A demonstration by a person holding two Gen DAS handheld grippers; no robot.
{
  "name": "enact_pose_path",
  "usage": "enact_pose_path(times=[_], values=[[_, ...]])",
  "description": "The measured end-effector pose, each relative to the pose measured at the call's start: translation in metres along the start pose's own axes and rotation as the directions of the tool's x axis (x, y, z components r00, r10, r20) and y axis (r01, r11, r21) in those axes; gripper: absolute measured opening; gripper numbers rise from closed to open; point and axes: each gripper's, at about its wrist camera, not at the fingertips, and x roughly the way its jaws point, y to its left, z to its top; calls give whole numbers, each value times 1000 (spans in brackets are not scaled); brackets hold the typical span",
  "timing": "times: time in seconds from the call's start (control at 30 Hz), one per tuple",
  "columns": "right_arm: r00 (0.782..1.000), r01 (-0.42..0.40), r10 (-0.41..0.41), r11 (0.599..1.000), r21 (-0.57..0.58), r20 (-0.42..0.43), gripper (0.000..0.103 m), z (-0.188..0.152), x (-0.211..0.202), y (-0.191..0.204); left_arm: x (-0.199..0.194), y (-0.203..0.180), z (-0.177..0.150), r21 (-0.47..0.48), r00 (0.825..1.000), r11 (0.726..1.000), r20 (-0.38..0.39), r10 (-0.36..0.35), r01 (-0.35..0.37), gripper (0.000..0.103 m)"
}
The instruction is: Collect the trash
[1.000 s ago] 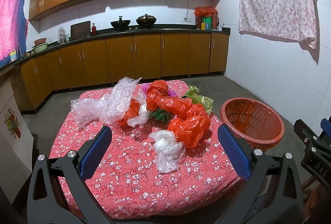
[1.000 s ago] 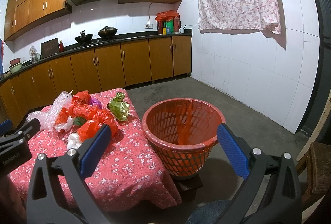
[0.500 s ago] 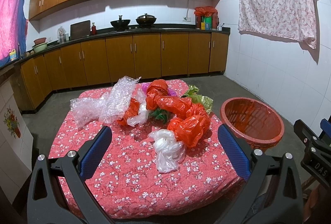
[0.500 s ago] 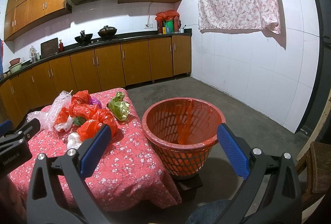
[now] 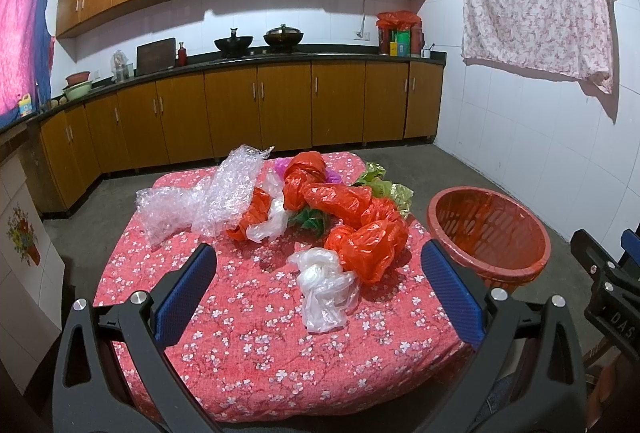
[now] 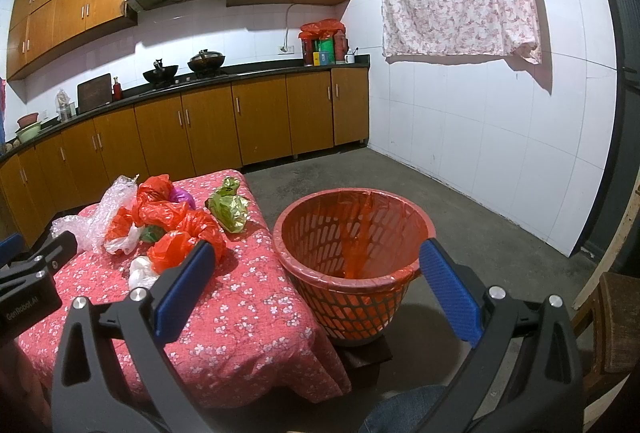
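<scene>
Grippers both wide, empty: left gripper (image 5: 318, 287) above surface (image 5: 256, 345), short of white bag (image 5: 325, 289); right gripper (image 6: 316, 285) before red basket (image 6: 352, 233). Trash pile (image 5: 320, 209) beyond white bag, left of basket.

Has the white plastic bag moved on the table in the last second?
No. The white plastic bag lies beside the orange bag, as before.
</scene>
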Motion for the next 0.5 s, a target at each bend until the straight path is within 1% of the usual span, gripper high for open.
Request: enact_pose_path(times=[0.1,0.17,0.23,0.5], values=[[1000,-7,7,1000,-3,-3,99,0,0,0,6,0,-7,-1,1000,1000,1,18,-18,101],[1000,-24,24,1000,-4,-6,99,0,1,1,8,8,-2,-5,999,999,-1,32,-32,101],[999,-40,39,999,-9,-12,99,-3,6,3,14,17,-6,-13,999,999,-11,52,-52,101],[991,-129,126,990,-63,-46,99,-1,32,33,29,59,-13,-73,988,986,-62,144,-148,101]])
